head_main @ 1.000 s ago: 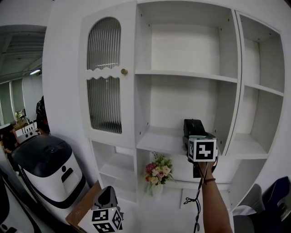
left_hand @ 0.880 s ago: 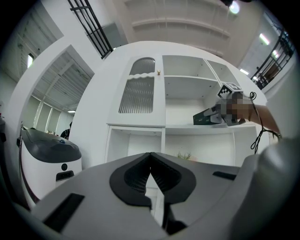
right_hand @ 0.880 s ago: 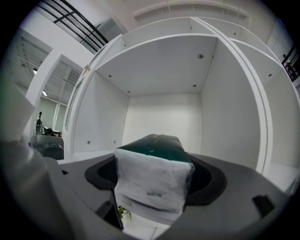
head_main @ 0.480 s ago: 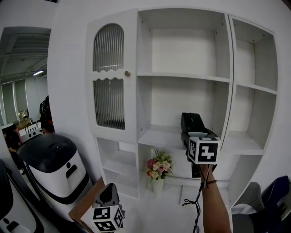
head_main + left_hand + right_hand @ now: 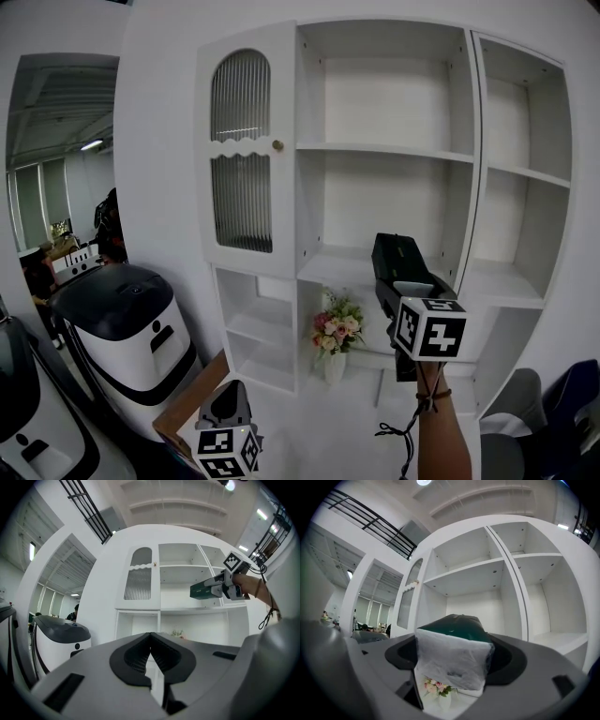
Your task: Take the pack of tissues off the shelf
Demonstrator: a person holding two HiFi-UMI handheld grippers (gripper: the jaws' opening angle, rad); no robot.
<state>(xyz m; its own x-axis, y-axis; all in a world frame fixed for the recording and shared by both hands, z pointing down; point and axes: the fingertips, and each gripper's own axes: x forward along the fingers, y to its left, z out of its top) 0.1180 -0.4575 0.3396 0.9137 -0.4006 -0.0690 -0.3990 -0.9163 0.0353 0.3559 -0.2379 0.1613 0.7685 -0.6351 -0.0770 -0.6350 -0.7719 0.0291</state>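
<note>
Green-and-white pack of tissues (image 5: 394, 258) sits clamped between the right tongs (image 5: 453, 660), white shelf (image 5: 375, 150) just beyond; left tongs (image 5: 151, 660) pressed together, empty.

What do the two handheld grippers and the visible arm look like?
The left gripper and right gripper are grey-bodied with black pads and a white cube of black square markers. A black cable hangs under the right one; that forearm is sleeveless, with a dark wristband.

The dark green, white-ended pack of tissues (image 5: 397, 265) lies level in the right tongs (image 5: 453, 657).
</note>
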